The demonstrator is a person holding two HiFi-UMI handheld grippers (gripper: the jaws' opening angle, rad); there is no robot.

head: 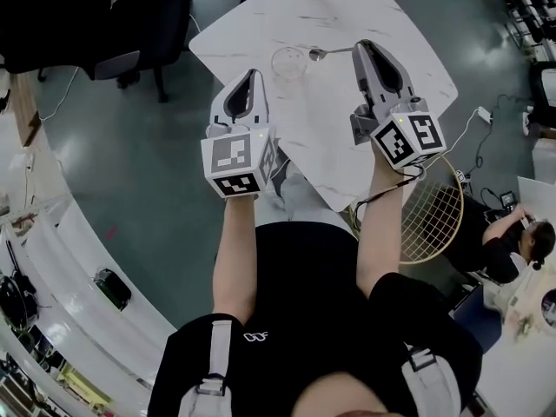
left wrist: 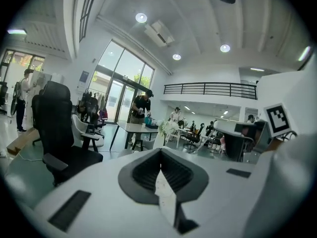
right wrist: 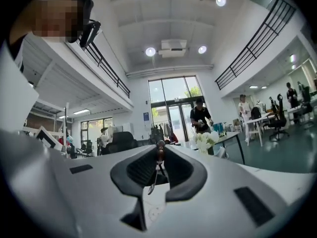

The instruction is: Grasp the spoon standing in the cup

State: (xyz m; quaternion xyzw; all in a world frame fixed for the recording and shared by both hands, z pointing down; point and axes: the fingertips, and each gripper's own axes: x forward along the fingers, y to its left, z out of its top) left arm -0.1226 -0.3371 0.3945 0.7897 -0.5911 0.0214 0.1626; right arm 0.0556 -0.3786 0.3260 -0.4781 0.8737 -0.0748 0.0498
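In the head view, the right gripper [head: 362, 47] is held over the white marbled surface [head: 323, 142], with its jaws pressed together on the handle of the spoon [head: 328, 53]. The spoon is held roughly level above the surface, its bowl pointing left and lying just beside the rim of the clear cup [head: 289, 62]; whether the two touch cannot be told. In the right gripper view, the thin handle is seen pinched at the jaw tips of the right gripper [right wrist: 159, 151], and the spoon [right wrist: 153, 180] runs down behind them. The left gripper [head: 254, 76] is held near the surface's left edge, just left of the cup and apart from it. In the left gripper view, the jaws of the left gripper [left wrist: 159, 155] are seen closed together with nothing between them.
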